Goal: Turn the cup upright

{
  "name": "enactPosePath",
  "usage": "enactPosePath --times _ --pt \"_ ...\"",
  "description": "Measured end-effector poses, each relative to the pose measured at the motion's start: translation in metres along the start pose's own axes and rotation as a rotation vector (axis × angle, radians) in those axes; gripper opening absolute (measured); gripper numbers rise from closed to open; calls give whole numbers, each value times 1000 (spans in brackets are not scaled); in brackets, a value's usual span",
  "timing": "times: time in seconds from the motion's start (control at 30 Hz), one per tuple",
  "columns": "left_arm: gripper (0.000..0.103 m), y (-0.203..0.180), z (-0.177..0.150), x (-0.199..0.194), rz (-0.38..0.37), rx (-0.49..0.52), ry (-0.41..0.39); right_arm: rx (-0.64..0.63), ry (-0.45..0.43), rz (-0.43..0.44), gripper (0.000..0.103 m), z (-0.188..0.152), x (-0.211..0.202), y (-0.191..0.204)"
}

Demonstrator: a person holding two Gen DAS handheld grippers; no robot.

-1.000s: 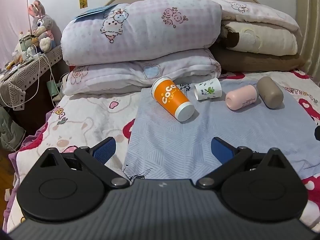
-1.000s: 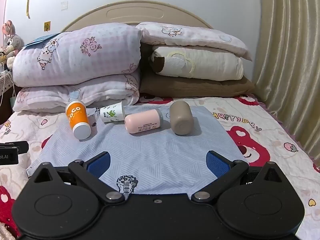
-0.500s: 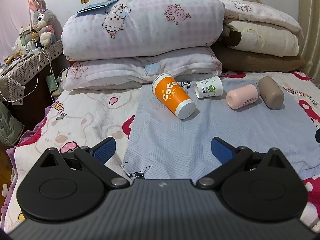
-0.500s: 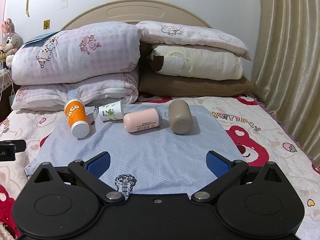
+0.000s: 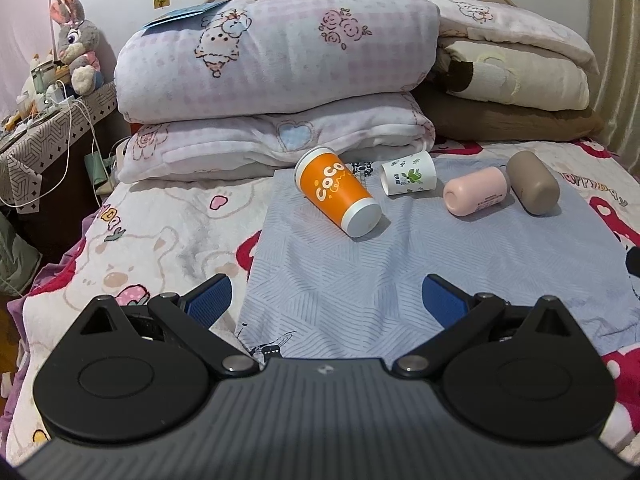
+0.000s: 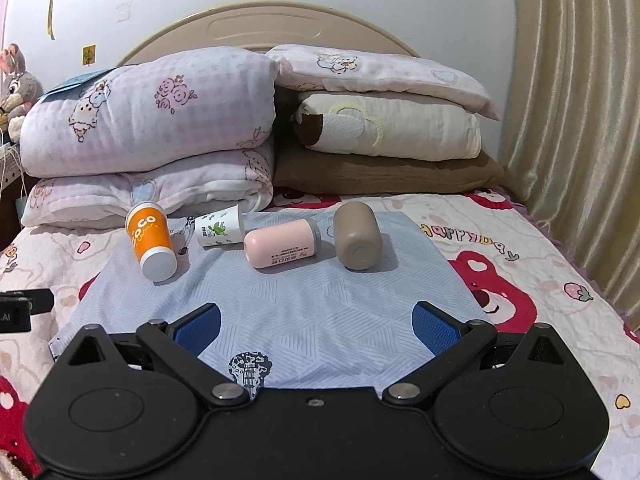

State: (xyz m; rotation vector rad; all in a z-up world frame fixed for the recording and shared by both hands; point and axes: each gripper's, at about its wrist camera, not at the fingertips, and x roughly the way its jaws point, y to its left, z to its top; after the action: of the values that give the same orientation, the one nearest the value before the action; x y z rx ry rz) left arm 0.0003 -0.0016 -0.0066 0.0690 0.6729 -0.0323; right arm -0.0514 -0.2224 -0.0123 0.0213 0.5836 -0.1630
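Observation:
Several cups lie on their sides in a row on a blue-grey cloth (image 5: 420,264) (image 6: 320,300) on the bed. From left: an orange "coco" cup (image 5: 338,196) (image 6: 151,239), a small white leaf-print cup (image 5: 408,178) (image 6: 220,227), a pink cup (image 5: 475,196) (image 6: 280,242), a brown cup (image 5: 532,188) (image 6: 357,235). My left gripper (image 5: 326,300) is open and empty, hovering near the cloth's front left. My right gripper (image 6: 316,322) is open and empty, above the cloth's front edge. All cups are well beyond both grippers.
Folded quilts (image 5: 276,80) (image 6: 148,132) and pillows (image 6: 384,128) are stacked behind the cups against the headboard. A side table (image 5: 44,120) with cables and a plush rabbit stands left of the bed. A curtain (image 6: 580,120) hangs on the right. The left gripper's body (image 6: 20,308) shows at the right wrist view's left edge.
Both grippers have risen and drawn back slightly, so the cups sit a little lower and farther in view. No cup has moved. Both grippers stay open.

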Motion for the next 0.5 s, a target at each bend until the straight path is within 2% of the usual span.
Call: enactPosePath --times 0.27,0.5 --pt "103 1 1 -3 -29 -9 -10 49 -43 -1 103 2 -6 -8" --pt "103 5 0 -6 -27 -44 -46 7 -63 -13 103 1 -8 -1"
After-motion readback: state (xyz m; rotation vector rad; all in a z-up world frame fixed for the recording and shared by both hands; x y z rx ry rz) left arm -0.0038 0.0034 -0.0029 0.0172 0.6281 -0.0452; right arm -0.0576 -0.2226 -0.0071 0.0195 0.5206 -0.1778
